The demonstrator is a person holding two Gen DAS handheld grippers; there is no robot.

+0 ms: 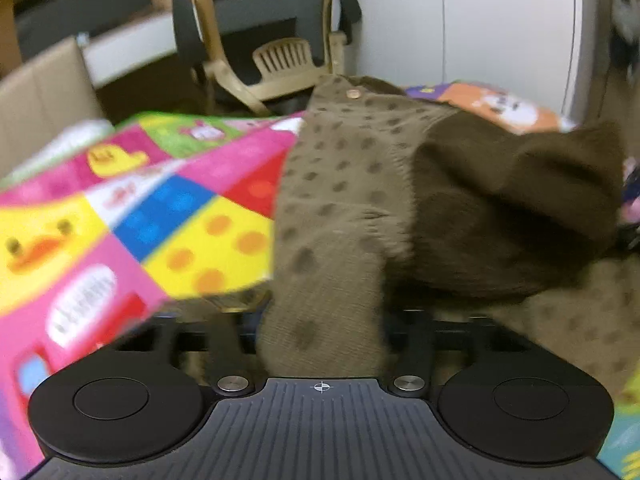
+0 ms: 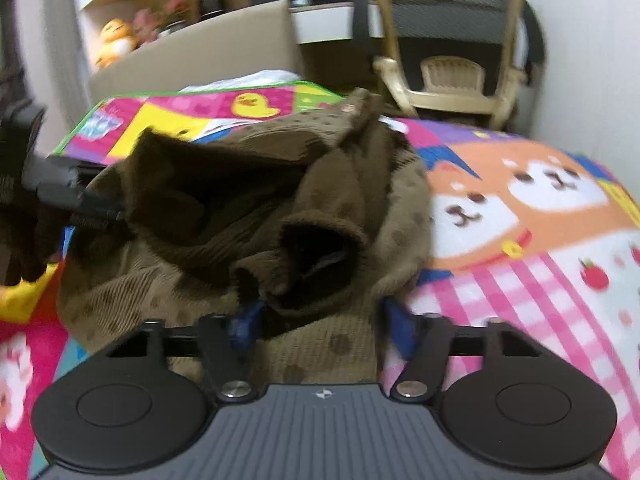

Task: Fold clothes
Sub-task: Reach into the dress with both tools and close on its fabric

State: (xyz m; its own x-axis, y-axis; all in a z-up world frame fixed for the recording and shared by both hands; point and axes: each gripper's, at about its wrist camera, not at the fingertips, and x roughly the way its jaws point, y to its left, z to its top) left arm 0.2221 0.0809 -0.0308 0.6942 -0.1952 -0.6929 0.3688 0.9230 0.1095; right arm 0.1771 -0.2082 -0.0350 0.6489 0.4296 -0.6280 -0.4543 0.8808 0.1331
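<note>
We see right tool (image 2: 316,320) spread, blue fingers (image 2: 244,322) flanking brown garment (image 2: 256,208) bunched on colourful mat (image 2: 532,240). Left tool (image 1: 322,316): dotted fabric covers fingers, grip unclear. Beyond, beige chair (image 2: 448,68), cardboard box (image 2: 192,56).

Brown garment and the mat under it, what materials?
Garment: soft ribbed fabric with dark dots, probably corduroy; inside looks fuzzy, fleece-like. Mat: smooth, brightly printed, likely foam or vinyl, though blur leaves it open.
</note>
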